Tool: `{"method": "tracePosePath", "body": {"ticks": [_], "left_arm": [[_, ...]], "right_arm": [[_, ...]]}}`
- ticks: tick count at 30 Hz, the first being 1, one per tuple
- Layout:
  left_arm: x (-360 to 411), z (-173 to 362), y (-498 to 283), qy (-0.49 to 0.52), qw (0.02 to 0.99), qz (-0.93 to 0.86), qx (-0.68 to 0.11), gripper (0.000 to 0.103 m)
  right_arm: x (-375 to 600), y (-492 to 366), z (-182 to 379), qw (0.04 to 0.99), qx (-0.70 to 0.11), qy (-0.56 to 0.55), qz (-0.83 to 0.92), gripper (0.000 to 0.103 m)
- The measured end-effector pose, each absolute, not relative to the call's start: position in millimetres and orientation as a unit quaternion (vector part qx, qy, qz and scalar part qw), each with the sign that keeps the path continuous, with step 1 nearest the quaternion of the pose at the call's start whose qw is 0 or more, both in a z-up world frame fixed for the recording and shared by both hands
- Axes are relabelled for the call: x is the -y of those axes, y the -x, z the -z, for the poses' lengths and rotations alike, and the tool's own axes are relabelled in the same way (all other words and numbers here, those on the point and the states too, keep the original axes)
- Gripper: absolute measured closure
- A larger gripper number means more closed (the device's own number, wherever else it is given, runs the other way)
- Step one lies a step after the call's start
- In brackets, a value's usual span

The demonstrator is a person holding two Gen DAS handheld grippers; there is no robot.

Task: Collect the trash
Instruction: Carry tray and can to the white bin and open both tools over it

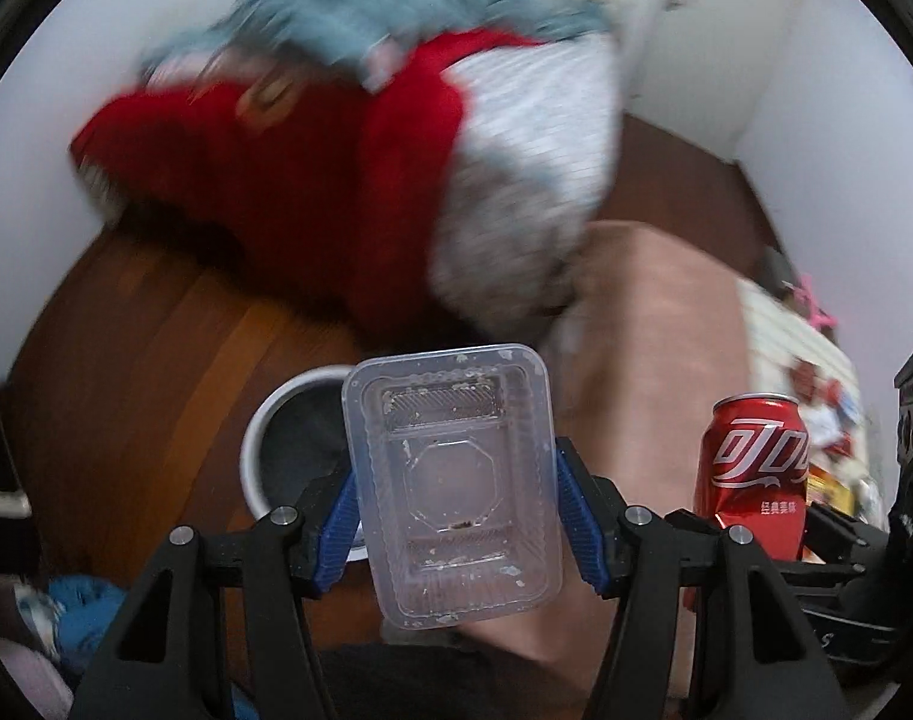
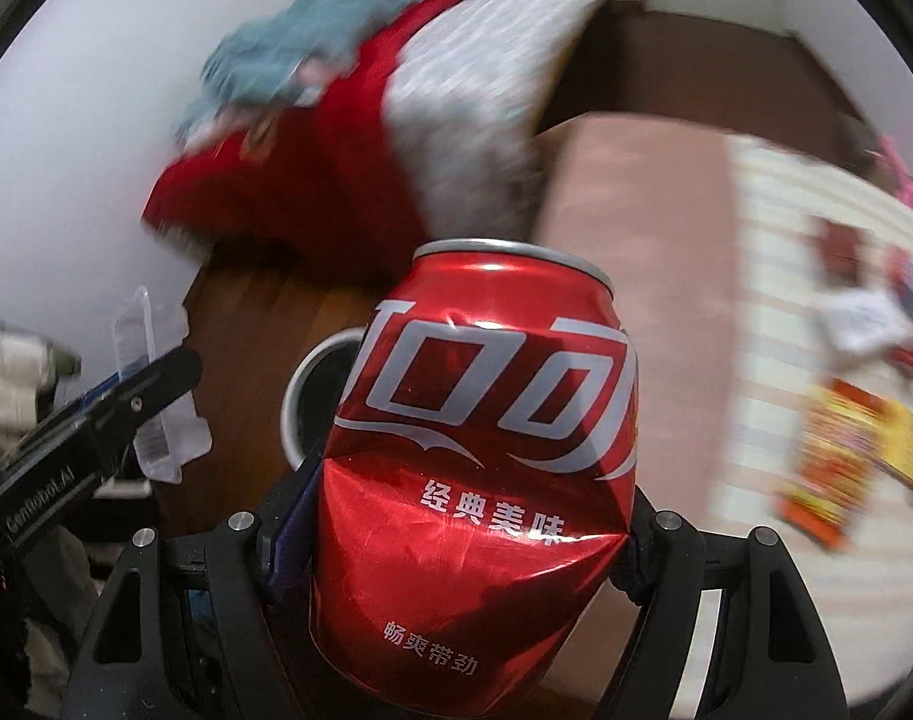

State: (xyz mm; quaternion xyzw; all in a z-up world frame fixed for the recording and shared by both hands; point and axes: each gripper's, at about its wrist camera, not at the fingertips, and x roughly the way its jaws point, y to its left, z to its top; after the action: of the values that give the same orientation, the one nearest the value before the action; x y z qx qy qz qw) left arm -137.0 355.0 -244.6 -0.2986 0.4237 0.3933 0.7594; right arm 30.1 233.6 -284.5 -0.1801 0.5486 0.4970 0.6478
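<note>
I am pinching a clear tray (image 1: 450,480) by its long sides in my left gripper (image 1: 456,519) — it looks light and bendy, so I am squeezing gently. My right gripper (image 2: 456,546) is pinching a dented red can (image 2: 477,468) (thin, surely empty) around its middle. Both are hanging above a white bin (image 1: 264,444) on the floor.

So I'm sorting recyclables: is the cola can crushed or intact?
Crushed in part. The red can shows deep creases and dents across its lower half where the right gripper jaws pinch it; its top rim looks round.

Heaped clothes (image 1: 348,168) on wooden floor (image 1: 156,372)
</note>
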Motion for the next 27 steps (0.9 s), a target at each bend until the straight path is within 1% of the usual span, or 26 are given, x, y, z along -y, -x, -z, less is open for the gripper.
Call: {"method": "tracePosePath", "body": {"ticks": [5,9,10,12,13,15,16,17,18,21,27], "left_arm": [[-423.8,323.7,170.3,0.383,0.708,-0.385,-0.451,0.045],[-459.1,376.3,191.1,0.441,0.668,-0.383,-0.461,0.044],[-462.2,382.3,193.9,0.444,0.661,-0.388,-0.464,0.040],[-471.3,395.8,202.8,0.455,0.647,-0.398,-0.464,0.008],[-480.8,400.1,207.4,0.463,0.642,-0.401,-0.460,0.004],[-483.9,405.5,217.3,0.471,0.632,-0.413,-0.456,0.003],[-486.2,408.7,222.5,0.471,0.630,-0.418,-0.455,0.003],[-490.3,411.9,227.0,0.469,0.628,-0.424,-0.454,0.003],[-487.0,410.3,230.1,0.461,0.626,-0.433,-0.456,0.003],[-483.0,408.5,239.7,0.434,0.627,-0.454,-0.461,0.003],[-460.2,401.1,250.2,0.391,0.615,-0.491,-0.477,0.003]], "right_arm": [[-330.3,12.8,359.0,0.604,-0.577,0.228,-0.500,0.024],[-387.9,29.5,418.7,0.576,-0.607,0.258,-0.483,0.024],[-399.9,33.3,430.9,0.568,-0.611,0.266,-0.482,0.024],[-418.3,38.2,453.3,0.558,-0.621,0.278,-0.475,0.023],[-426.0,38.9,462.6,0.554,-0.624,0.281,-0.474,0.023],[-438.5,39.8,480.5,0.537,-0.638,0.288,-0.471,0.021],[-443.6,37.8,487.2,0.535,-0.643,0.290,-0.465,0.011],[-445.9,35.5,489.3,0.534,-0.646,0.290,-0.462,0.003],[-447.7,34.2,490.4,0.536,-0.645,0.290,-0.460,0.000],[-453.0,33.8,485.0,0.547,-0.631,0.300,-0.461,0.000],[-427.0,39.9,467.5,0.570,-0.588,0.347,-0.457,0.000]]}}
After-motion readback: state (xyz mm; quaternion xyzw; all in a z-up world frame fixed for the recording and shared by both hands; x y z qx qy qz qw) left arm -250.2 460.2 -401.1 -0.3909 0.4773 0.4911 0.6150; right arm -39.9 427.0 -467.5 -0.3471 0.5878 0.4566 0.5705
